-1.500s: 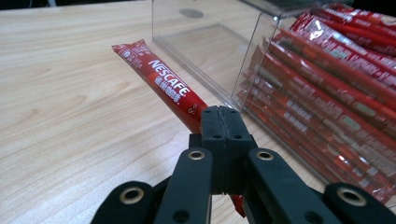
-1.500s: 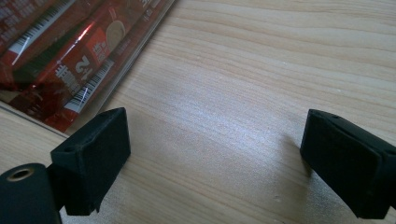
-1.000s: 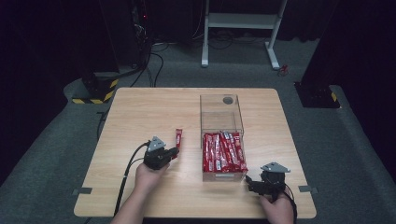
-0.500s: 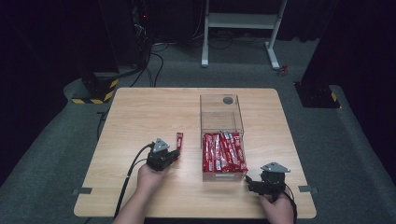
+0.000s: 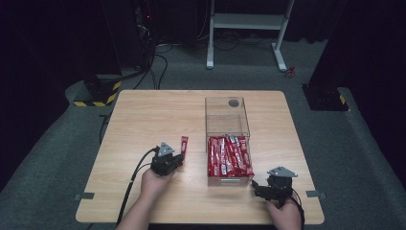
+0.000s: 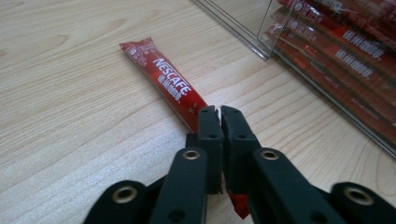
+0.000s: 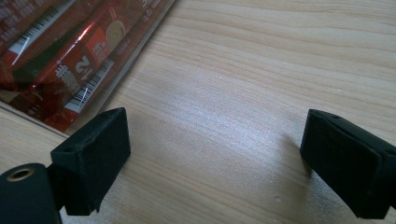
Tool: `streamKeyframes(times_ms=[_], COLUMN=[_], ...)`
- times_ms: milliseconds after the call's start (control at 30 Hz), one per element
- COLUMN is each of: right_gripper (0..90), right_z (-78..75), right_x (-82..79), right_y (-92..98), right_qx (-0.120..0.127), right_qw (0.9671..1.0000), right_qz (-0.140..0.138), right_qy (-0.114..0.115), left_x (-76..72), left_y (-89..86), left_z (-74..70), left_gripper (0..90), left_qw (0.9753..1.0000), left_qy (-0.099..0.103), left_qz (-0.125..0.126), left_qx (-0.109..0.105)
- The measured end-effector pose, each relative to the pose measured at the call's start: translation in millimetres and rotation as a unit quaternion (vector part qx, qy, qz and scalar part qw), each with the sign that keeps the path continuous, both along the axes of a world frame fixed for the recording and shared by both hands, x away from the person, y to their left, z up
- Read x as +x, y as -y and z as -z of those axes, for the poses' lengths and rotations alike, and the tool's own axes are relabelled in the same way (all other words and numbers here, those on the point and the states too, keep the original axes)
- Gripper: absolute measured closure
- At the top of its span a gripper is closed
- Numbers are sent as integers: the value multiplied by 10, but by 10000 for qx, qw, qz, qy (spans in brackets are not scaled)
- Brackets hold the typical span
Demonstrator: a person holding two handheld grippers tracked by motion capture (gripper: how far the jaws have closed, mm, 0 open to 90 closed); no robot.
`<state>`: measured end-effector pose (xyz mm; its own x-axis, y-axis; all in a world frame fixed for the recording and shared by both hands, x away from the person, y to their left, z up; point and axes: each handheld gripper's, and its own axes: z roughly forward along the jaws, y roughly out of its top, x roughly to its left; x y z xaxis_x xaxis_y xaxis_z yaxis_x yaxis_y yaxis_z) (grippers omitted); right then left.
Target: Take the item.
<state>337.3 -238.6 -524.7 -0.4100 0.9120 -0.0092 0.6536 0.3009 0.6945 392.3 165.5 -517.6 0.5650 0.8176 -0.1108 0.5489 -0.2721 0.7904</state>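
Observation:
A red Nescafe stick sachet (image 5: 184, 143) (image 6: 168, 84) lies flat on the wooden table, left of a clear plastic box (image 5: 227, 115). My left gripper (image 5: 178, 160) (image 6: 219, 112) is shut on the sachet's near end, and a bit of red foil shows below the jaws. Several more red sachets (image 5: 229, 155) (image 7: 56, 56) lie in the near half of the box. My right gripper (image 5: 256, 187) (image 7: 215, 140) hovers low over bare wood by the box's near right corner. It is open, with nothing between its fingers.
The far half of the box holds no sachets and has a round hole (image 5: 233, 102) in its far wall. The table's front edge (image 5: 201, 223) runs just behind both hands. Bare wood spreads to the left and far side (image 5: 153, 110).
My left gripper has edged slightly to the right at the sachet's near end. The sachet and my right gripper have stayed where they were.

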Motion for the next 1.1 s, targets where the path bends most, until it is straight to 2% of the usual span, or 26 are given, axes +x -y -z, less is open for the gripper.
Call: streamKeyframes(times_ms=[167, 433, 600, 633, 867, 933, 967, 1000, 1100], right_gripper=[81, 81, 81, 81, 81, 81, 81, 81, 81], right_z=[0, 0, 0, 0, 0, 0, 0, 0, 0], right_x=[0, 0, 0, 0, 0, 0, 0, 0, 0], right_y=[0, 0, 0, 0, 0, 0, 0, 0, 0], right_qx=[0, 0, 0, 0, 0, -1, -1, 0, 0], right_qw=[10000, 10000, 10000, 10000, 10000, 10000, 10000, 10000, 10000], right_qz=[0, -1, 0, 0, 0, -1, -1, -1, 0], right_qy=[-1, 0, -1, 0, 0, -1, -1, -1, 0], left_x=[-7, -50, -88, -92, -146, -166, -174, -184, -212], left_y=[-15, -35, -43, -48, -101, -119, -127, -137, -196], left_z=[-31, -127, -186, -197, -308, -338, -350, -362, -389], left_gripper=[728, 627, 588, 558, 470, 374, 374, 322, 293], left_qw=[10000, 9996, 9994, 9994, 9986, 9986, 9987, 9988, 9988], left_qy=[56, 213, 240, 238, 324, 357, 353, 351, 369], left_qz=[-4, -69, -15, 7, -64, 34, 51, 56, 29], left_qx=[-69, -180, -259, -242, -411, -384, -359, -345, -313])
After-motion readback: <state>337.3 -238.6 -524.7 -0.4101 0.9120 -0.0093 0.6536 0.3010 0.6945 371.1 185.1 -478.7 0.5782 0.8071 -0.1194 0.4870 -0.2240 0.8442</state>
